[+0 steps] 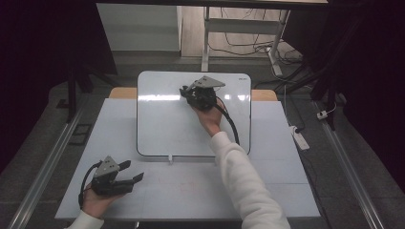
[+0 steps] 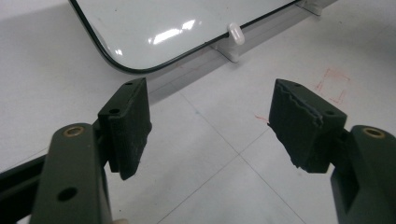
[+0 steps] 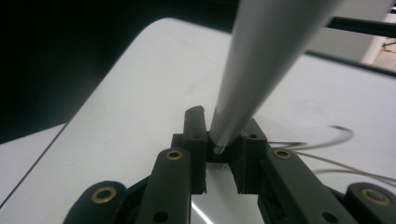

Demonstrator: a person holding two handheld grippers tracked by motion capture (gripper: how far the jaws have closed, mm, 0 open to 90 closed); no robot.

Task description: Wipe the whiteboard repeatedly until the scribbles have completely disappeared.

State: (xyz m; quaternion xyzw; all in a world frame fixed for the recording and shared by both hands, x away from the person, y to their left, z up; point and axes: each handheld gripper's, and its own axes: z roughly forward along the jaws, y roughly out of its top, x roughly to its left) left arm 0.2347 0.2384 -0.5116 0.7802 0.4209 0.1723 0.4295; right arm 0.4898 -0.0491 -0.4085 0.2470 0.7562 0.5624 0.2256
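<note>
Well, from the high view a whiteboard (image 1: 167,126) lies flat on the pale desk (image 1: 267,191), its far edge toward twelve o'clock. The right tongs (image 1: 185,90) sit over the board's upper middle, at about one o'clock from the desk's centre, carried by a hand in a white sleeve (image 1: 243,181). The left tongs (image 1: 133,171) rest down at seven o'clock, well apart from the board, jaws spread wide with nothing between them.

The left gripper view shows those jaws standing far apart above bare desk. Beyond them, toward twelve o'clock, is the board's rounded corner and dark rim (image 2: 140,69), with a small white clip (image 2: 236,33) at the edge. Faint red marks (image 2: 334,84) show on the desk at two o'clock.

In the right gripper view the jaws are drawn in narrow around the lower end of a slim grey-white rod (image 3: 261,60), a marker or stylus by my guess, which leans up and away toward one o'clock over the board surface (image 3: 140,93). It looks gripped, and whether its tip meets the board I cannot tell.

The rod looks light, stiff and smooth, so it could slip or pivot. I would take it low near the tip, squarely across both pads.
</note>
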